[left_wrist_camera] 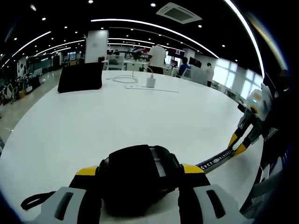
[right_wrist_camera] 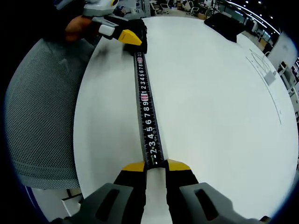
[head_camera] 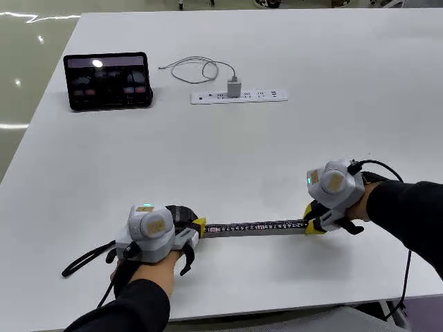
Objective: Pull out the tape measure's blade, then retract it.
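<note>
left gripper (head_camera: 187,225), near left, clamps the tape measure case (left_wrist_camera: 138,172); right gripper (head_camera: 310,223), near right, pinches its blade (head_camera: 252,227).

Blade (head_camera: 255,226) btw L tool (head_camera: 192,226), R tool (head_camera: 309,223)

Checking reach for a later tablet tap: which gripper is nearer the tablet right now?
Left. The left gripper, shut on the tape measure case, is toward the person from the tablet, slightly right; the right gripper, shut on the blade, is much farther right.

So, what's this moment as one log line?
left gripper: shut on tape measure case | right gripper: shut on blade | blade: extended between them
</note>
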Demonstrator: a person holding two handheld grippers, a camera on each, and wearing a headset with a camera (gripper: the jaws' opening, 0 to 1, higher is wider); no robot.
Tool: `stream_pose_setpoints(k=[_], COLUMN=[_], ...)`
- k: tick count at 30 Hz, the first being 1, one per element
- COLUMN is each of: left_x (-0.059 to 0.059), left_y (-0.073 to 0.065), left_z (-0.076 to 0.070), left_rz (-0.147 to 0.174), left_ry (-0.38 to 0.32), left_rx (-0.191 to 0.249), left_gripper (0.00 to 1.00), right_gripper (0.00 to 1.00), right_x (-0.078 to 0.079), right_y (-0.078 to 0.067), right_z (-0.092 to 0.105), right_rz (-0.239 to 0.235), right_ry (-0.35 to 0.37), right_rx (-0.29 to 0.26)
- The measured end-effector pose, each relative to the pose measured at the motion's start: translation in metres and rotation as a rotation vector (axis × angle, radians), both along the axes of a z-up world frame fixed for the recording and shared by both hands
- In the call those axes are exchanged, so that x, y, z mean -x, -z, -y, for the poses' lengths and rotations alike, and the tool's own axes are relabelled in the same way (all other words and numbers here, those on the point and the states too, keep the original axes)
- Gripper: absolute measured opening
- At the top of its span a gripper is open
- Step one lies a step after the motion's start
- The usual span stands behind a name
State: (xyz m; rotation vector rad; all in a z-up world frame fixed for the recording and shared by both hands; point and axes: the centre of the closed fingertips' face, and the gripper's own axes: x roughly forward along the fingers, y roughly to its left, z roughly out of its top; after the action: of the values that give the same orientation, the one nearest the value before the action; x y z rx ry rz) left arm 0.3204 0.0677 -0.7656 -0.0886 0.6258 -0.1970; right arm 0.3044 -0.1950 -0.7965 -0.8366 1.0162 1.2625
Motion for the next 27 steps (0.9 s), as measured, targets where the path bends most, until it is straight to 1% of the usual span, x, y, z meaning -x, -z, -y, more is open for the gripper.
stream_pose_setpoints(k=[8,18,27], left_x=[0.0,0.0,0.0], left_y=[0.0,0.001,0.001], left_z=[0.0,0.0,0.001], left_rz=[0.0,-0.003,-0.005], left_ry=[0.001,0.003,0.004], left_rx=[-0.003,-0.005,-0.008], left_gripper=[0.63,0.63,0.63], right_gripper=[0.11,0.11,0.11], right_x=[0.0,0.0,-0.001], right_y=[0.0,0.0,0.0], right_z=[-0.003,-0.008,-0.013], right_rz=[0.004,0.005,0.006], right_ry=[-0.01,-0.016,-0.017], right_rx=[0.016,0.018,0.01])
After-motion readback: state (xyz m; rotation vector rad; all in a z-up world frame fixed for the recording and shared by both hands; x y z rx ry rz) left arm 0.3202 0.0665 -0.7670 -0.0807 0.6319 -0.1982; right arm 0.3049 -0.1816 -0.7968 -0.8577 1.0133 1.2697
